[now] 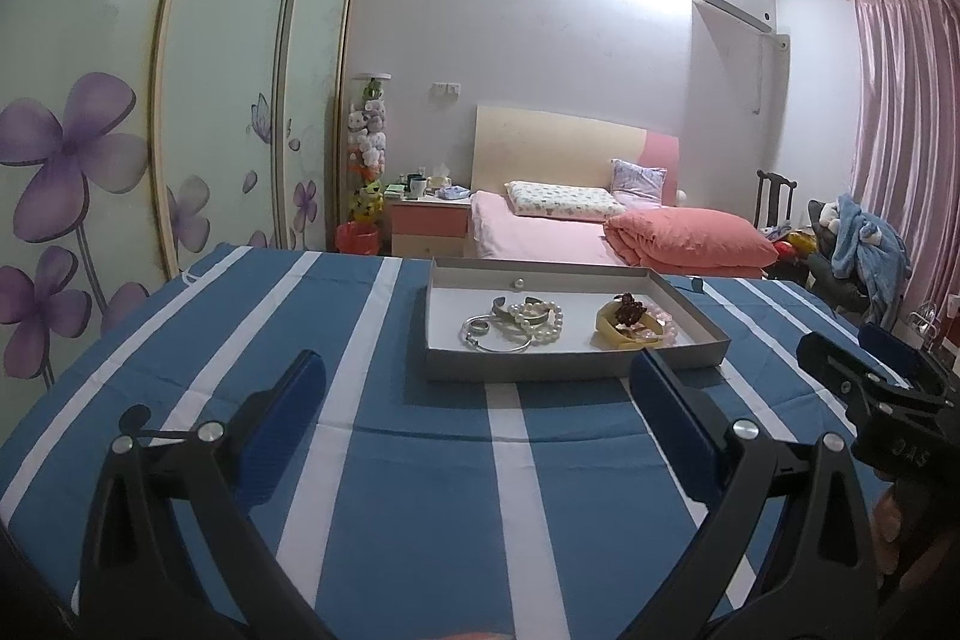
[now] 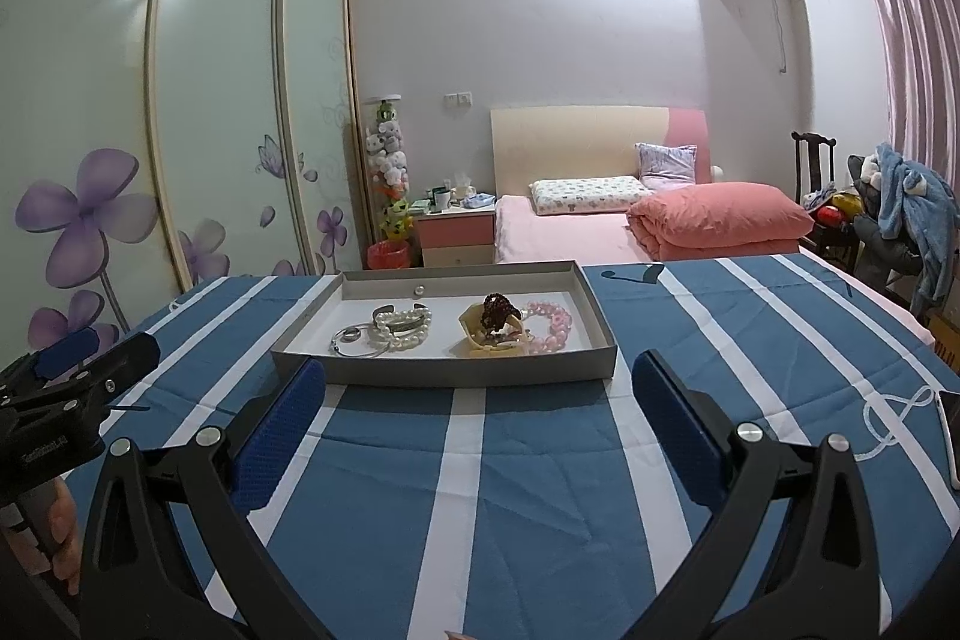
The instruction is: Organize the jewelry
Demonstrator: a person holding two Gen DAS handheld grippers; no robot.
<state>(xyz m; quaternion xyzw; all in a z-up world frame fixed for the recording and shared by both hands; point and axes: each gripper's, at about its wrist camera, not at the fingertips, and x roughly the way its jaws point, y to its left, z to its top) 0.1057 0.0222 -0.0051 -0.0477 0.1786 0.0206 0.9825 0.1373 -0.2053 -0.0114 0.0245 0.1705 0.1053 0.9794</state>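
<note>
A shallow grey tray (image 1: 540, 369) (image 2: 432, 373) sits on the blue-and-white striped cloth. In it lie a white pearl bracelet (image 1: 549, 322) (image 2: 414, 328), silver bangles and a ring (image 1: 489, 334) (image 2: 354, 340), a dark red bead cluster (image 1: 629, 309) (image 2: 497, 311) on a yellow piece (image 1: 612, 328) (image 2: 480, 337), a pink bead bracelet (image 1: 663, 325) (image 2: 555, 325) and a single pearl (image 1: 518, 284) (image 2: 420, 289). My left gripper (image 1: 480, 370) is open and empty in front of the tray. My right gripper (image 2: 480, 376) is open and empty, also short of the tray.
The striped table (image 1: 420, 490) (image 2: 540, 490) fills the foreground. A phone edge (image 2: 951, 436) lies at the right. Beyond are a pink bed (image 1: 570, 232), a nightstand (image 1: 429, 217), a flowered wardrobe (image 1: 120, 130) and a chair with clothes (image 2: 900, 214).
</note>
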